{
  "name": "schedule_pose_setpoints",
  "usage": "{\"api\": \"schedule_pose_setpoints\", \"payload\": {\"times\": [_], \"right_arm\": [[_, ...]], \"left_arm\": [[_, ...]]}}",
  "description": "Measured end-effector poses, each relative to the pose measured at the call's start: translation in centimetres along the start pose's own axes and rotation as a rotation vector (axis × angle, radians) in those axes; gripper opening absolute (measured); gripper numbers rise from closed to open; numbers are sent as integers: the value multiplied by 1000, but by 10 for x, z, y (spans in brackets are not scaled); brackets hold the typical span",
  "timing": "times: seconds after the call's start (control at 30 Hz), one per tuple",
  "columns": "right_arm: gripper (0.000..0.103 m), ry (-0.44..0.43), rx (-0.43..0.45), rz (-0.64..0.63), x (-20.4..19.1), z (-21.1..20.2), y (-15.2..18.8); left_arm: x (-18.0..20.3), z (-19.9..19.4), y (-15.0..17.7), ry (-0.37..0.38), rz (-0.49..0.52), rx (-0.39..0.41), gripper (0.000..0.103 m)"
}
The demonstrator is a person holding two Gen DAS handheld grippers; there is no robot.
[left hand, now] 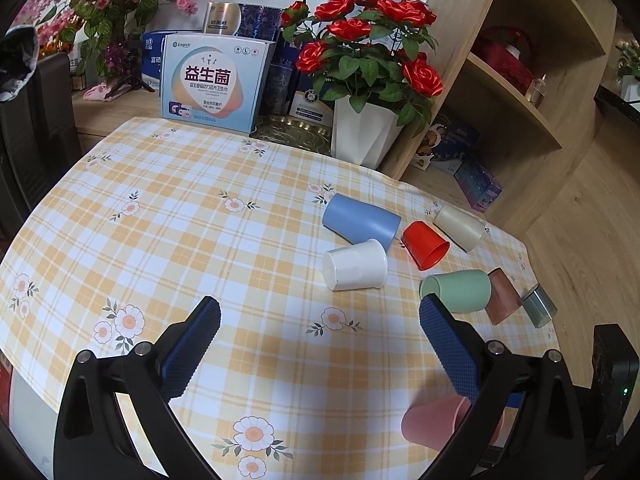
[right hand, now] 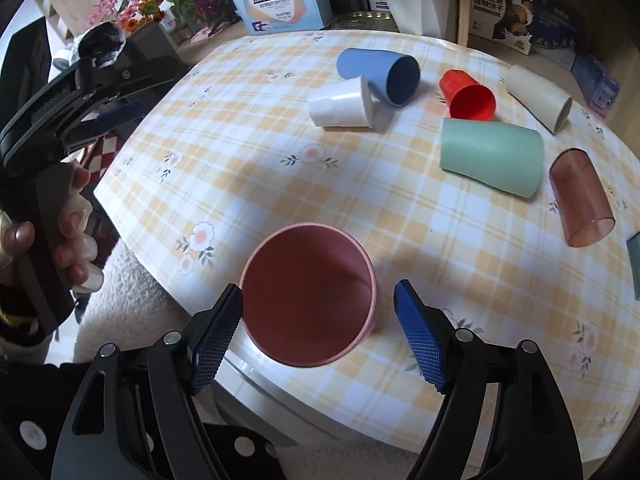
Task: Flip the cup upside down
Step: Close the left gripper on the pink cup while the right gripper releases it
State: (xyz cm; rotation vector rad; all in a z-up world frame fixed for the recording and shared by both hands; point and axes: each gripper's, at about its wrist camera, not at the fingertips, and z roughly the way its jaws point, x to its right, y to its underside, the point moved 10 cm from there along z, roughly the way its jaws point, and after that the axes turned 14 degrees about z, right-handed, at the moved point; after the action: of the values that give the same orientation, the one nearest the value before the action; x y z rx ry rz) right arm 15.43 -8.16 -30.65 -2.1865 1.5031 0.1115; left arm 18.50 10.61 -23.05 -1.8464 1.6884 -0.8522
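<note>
**Spotter:** Where is the cup, and what are your grippers doing?

**Operator:** My right gripper (right hand: 318,306) is spread wide around the matte pink plastic cup (right hand: 308,292), which stands mouth-up near the front edge of the yellow plaid flowered tablecloth (right hand: 248,168). The left finger (right hand: 218,334) sits just beside the rim; I cannot tell if it touches. The right finger is apart from it.

**Spotter:** And the left?

**Operator:** My left gripper (left hand: 320,316) hangs wide, holding nothing, over bare cloth. Ahead of it lie cups on their sides: a white plastic cup (left hand: 354,265) touching a blue tumbler (left hand: 360,220), a red cup (left hand: 425,244), a cream cup (left hand: 460,226), a mint green tumbler (left hand: 458,290), and a translucent brown cup (left hand: 503,296).
</note>
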Motion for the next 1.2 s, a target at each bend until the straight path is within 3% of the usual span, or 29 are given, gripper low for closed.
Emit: {"api": "schedule_pose_setpoints", "payload": {"times": [0.23,0.53,0.77,0.9,1.0,1.13,1.2], "right_arm": [[76,6,5,30,8,-3,-2],[76,-35,161,201,44,-52,-26],[76,-48,231,342,80,-68,-25],[76,-61,257,379,87,-73,-26],[76,-78,277,403,91,-77,-27],[76,-95,299,426,94,-83,-28],[76,-94,301,430,98,-83,-27]], "left_arm": [[-5,0,2,2,-22,-4,97],[24,-1,11,65,72,-7,97],[87,-8,65,264,387,5,97],[118,0,109,311,580,-39,97],[134,17,127,340,626,-80,97],[156,38,136,396,614,-115,96],[166,50,142,406,629,-139,90]]}}
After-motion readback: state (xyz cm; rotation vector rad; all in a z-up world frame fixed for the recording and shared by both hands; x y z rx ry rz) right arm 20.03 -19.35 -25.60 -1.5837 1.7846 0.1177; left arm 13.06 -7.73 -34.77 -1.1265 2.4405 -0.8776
